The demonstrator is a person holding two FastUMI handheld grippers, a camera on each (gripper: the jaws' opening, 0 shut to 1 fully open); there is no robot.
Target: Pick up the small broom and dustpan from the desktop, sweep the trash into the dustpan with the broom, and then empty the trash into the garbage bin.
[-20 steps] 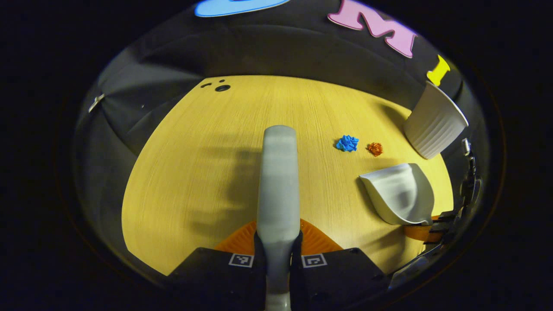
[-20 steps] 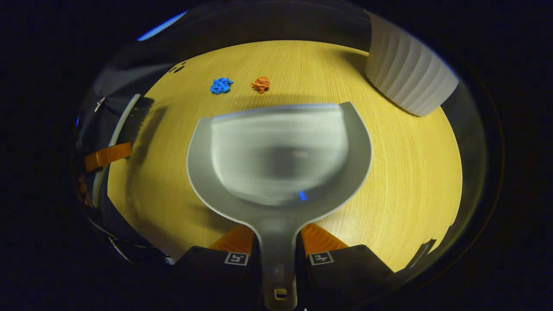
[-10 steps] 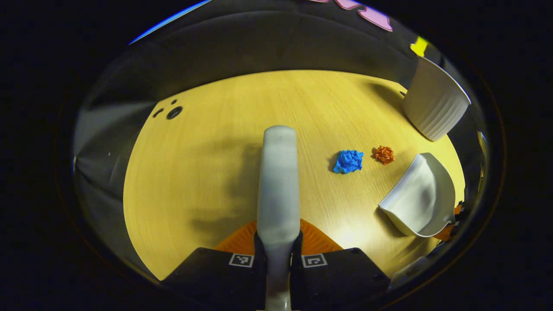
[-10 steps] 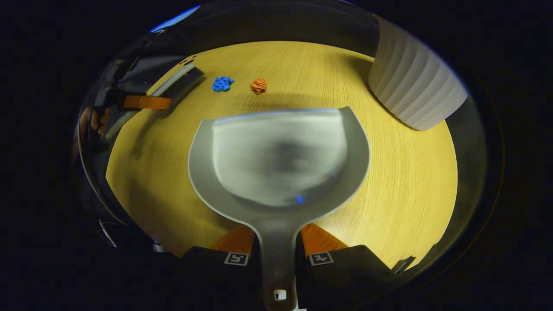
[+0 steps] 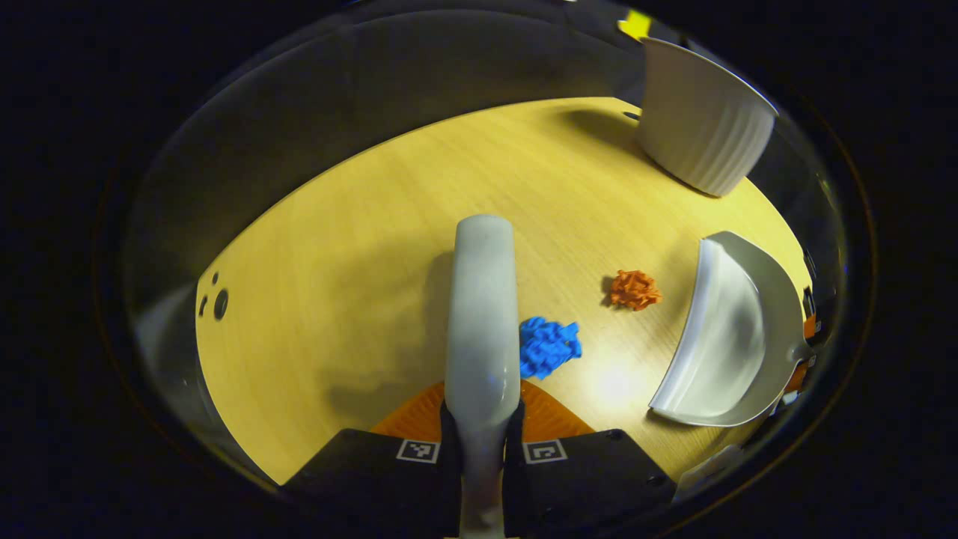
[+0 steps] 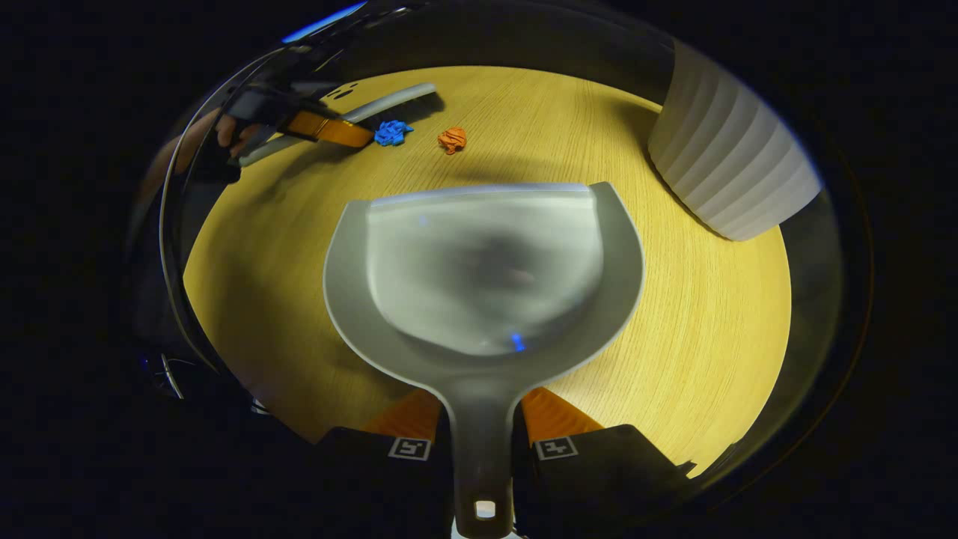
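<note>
Broom (image 5: 483, 314) held in the left gripper (image 5: 481, 423): both fingers press on its pale handle from either side, and its long back runs straight ahead of the fingers over the yellow wooden desk (image 5: 337, 299). Just to the right of the broom, close ahead of the fingers, lies a blue crumpled scrap (image 5: 550, 346), touching or nearly touching the broom's side; I cannot tell which. An orange crumpled scrap (image 5: 634, 290) sits farther ahead and to the right, apart from the blue one. Beyond it to the right is the dustpan (image 5: 737, 337), its open mouth turned toward the scraps, and farther ahead on the right stands a white ribbed garbage bin (image 5: 700, 123) at the desk's edge.

In the right gripper view, the right gripper (image 6: 483, 430) is closed on the dustpan's handle, both fingers against it, and the pan's scoop spreads out directly ahead of the fingers, low over the desk. Ahead of its front lip and to the left lie both scraps, with the broom alongside the blue one, carried by a hand (image 6: 224, 135) at far left. The bin stands ahead to the right.
</note>
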